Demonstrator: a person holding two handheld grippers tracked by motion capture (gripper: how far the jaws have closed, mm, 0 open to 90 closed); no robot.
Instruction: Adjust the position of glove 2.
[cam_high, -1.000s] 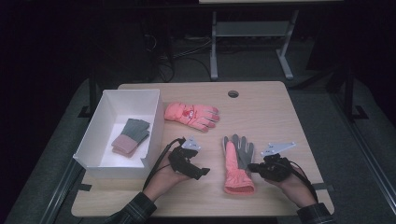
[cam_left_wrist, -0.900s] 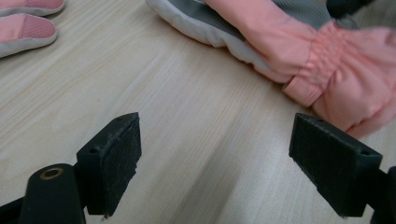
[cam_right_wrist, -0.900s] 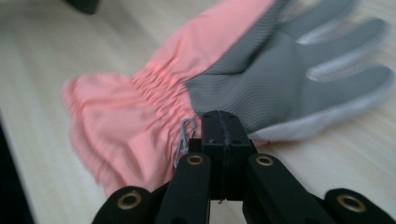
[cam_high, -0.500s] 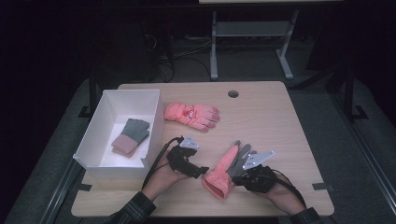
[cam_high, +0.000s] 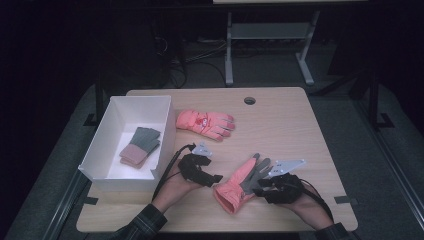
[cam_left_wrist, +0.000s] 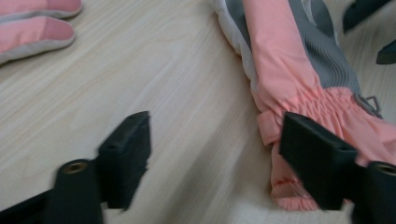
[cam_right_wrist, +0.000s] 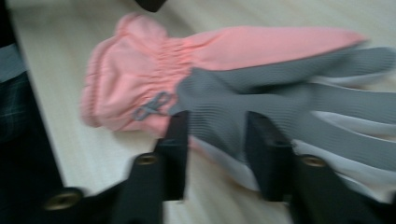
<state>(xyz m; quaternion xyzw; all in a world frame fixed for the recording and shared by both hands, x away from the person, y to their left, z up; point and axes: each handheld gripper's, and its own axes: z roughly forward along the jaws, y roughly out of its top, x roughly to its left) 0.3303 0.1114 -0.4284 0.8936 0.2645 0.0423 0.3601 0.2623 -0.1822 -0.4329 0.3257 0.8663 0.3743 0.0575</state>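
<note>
Two tools are working one pink glove (cam_high: 239, 182): our right tool (cam_high: 263, 186) at 3 o'clock is opening around its grey palm, our left tool (cam_high: 216, 178) at 9 is narrowing, nothing gripped.

At a wooden table (cam_high: 310, 130), a person's left gripper (cam_high: 216, 178) and right gripper (cam_high: 256, 189) flank a pink-and-grey glove (cam_high: 239, 183) lying slantwise near the front edge. A second pink glove (cam_high: 205, 123) rests beside a white box (cam_high: 117, 177) holding a folded grey-and-pink pair (cam_high: 140, 146).
</note>
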